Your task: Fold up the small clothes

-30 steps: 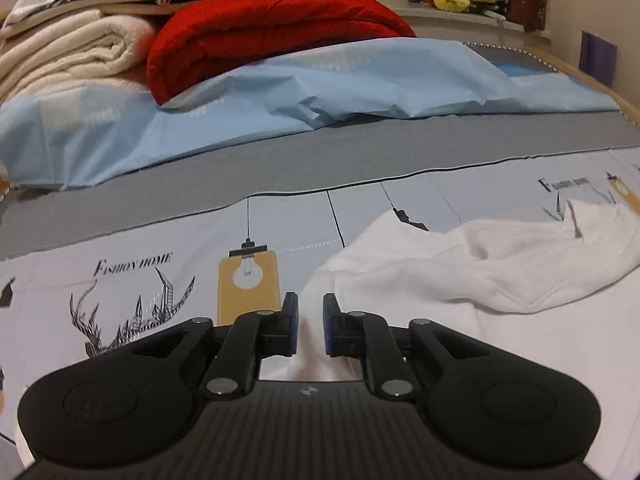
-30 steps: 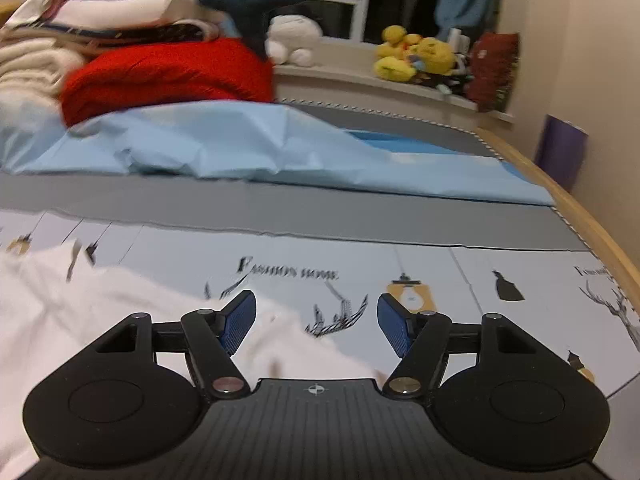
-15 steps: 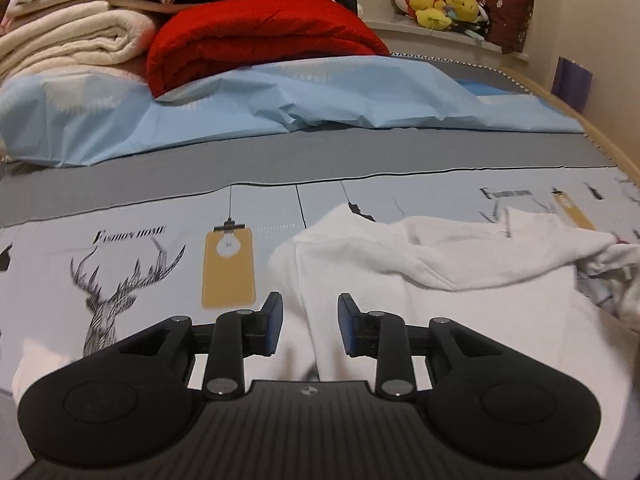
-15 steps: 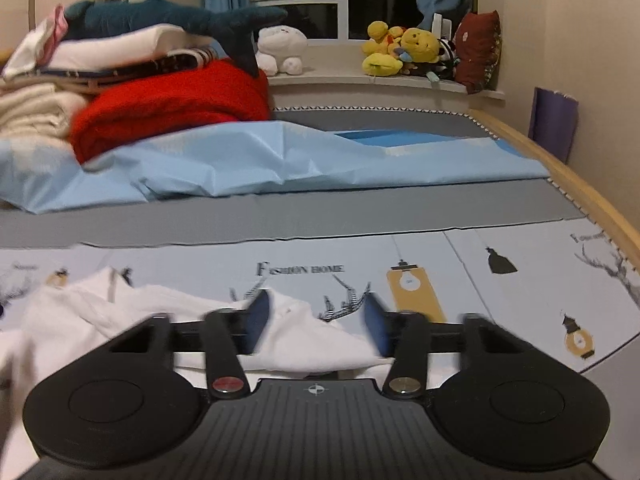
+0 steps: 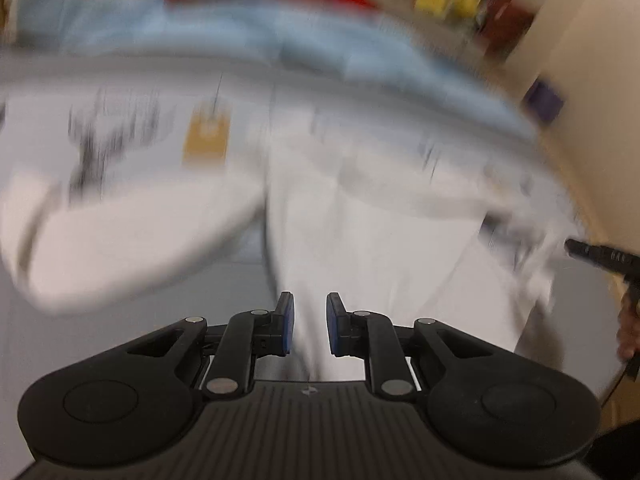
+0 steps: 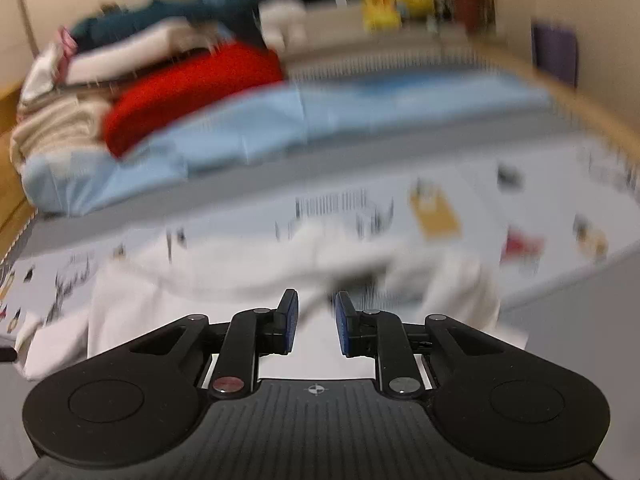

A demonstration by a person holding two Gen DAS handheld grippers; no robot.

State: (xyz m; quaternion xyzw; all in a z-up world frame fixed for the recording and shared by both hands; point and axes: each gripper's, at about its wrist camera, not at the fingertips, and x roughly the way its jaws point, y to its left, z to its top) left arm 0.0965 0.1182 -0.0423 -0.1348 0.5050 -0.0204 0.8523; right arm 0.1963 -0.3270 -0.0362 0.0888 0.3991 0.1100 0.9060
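Fingers [image 5: 287,322] narrower, seemingly around garment [image 5: 360,240]

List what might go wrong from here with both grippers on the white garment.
1. Both sets of jaws are closing with white garment cloth between them, the left gripper and right gripper; a thin pinch may slip out.
2. The garment lies bunched near the right gripper, so extra layers may get caught.
3. Both views are motion-blurred; fast pulling could drag the printed sheet.

Warm dim indoor light; heavy motion blur both views; fisheye edges bent, corners dark.
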